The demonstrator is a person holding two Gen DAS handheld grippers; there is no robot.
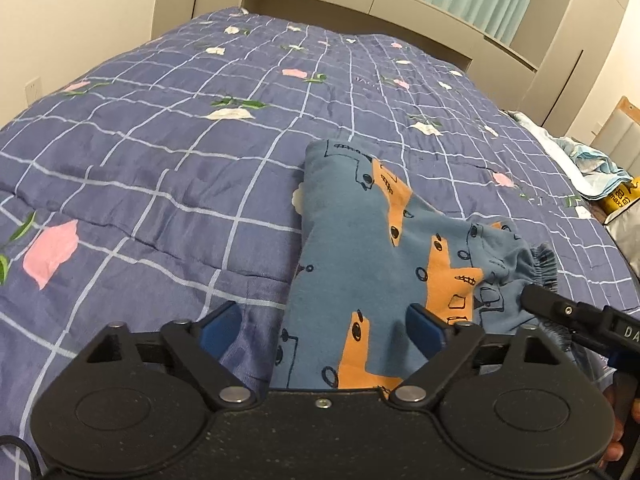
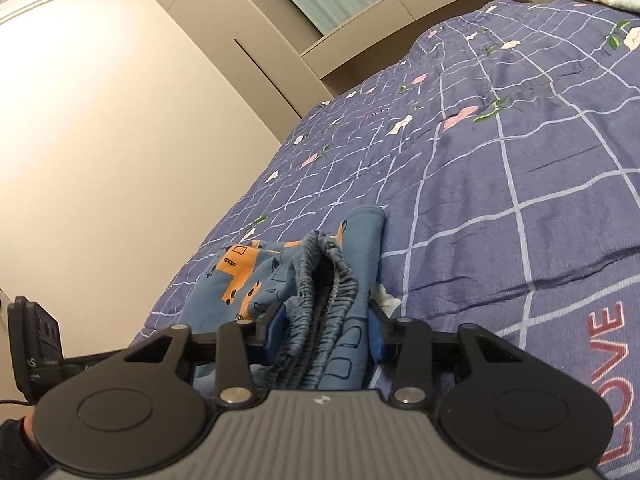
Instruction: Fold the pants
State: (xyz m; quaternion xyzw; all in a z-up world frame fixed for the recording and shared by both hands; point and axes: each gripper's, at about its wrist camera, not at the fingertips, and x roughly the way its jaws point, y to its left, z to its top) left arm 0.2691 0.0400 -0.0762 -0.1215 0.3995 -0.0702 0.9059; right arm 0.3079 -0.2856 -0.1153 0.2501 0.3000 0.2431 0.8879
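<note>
My left hand-held gripper [image 1: 322,326] is spread wide over the near end of the pants [image 1: 372,264], blue pads clear of the cloth; the pants lie folded on the bed quilt [image 1: 160,152], lower centre-right of the left wrist view. My right hand-held gripper [image 2: 328,330] pinches the bunched elastic waistband [image 2: 324,280], centre-bottom of the right wrist view, jaws part-closed on it.

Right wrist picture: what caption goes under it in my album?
Right gripper with its jaws around the gathered waistband of blue patterned pants on a checked quilt.
</note>
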